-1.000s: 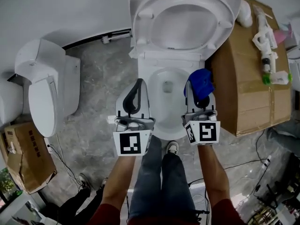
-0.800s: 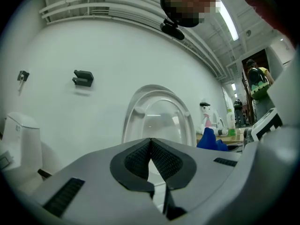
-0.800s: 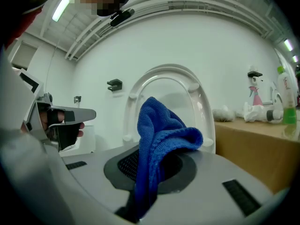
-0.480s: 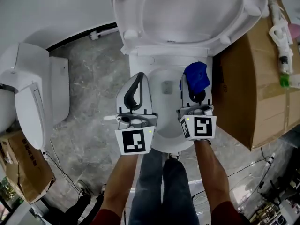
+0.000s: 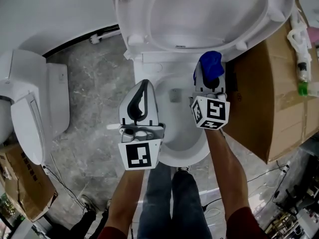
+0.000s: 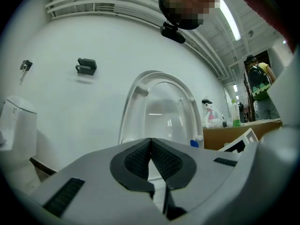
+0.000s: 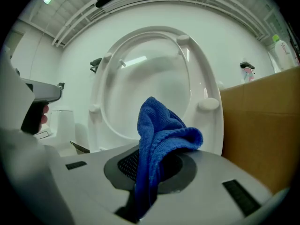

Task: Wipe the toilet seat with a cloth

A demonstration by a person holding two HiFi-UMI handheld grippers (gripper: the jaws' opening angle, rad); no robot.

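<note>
Cloth (image 7: 157, 139) is where you want it: a blue wad pinched in your right tongs (image 5: 211, 78), whose jaws are closed on its lower folds while the loose top flops over to the right. In the head view it sits at upper centre right, just below the raised seat (image 5: 125, 14) and above the right rim of the bowl (image 5: 185, 158). It does not look to be touching the seat yet, though from that steep angle I can't be sure. Your left tongs (image 6: 151, 146) hold nothing, jaws pressed fully together, and point level over the left side of the bowl.

The seat stands upright with its underside and four bumpers facing you, filling the top of the frame. To wipe it well, I'd judge you should bring the bunched top of the cloth flat against the ring, not the hard jaw tips, and press enough that the fabric spreads. Work round the ring in one continuous sweep, starting at the near right side where the cloth is, and go round each bumper. Grip firmly: only a narrow part of the cloth is clamped, and drag on the plastic could pull it out. The box (image 5: 264, 98) stands close at the right, so mind your elbow room there.

Both forearms reach forward from the bottom of the frame, about parallel, with the right tongs further forward and tipped slightly downward.
</note>
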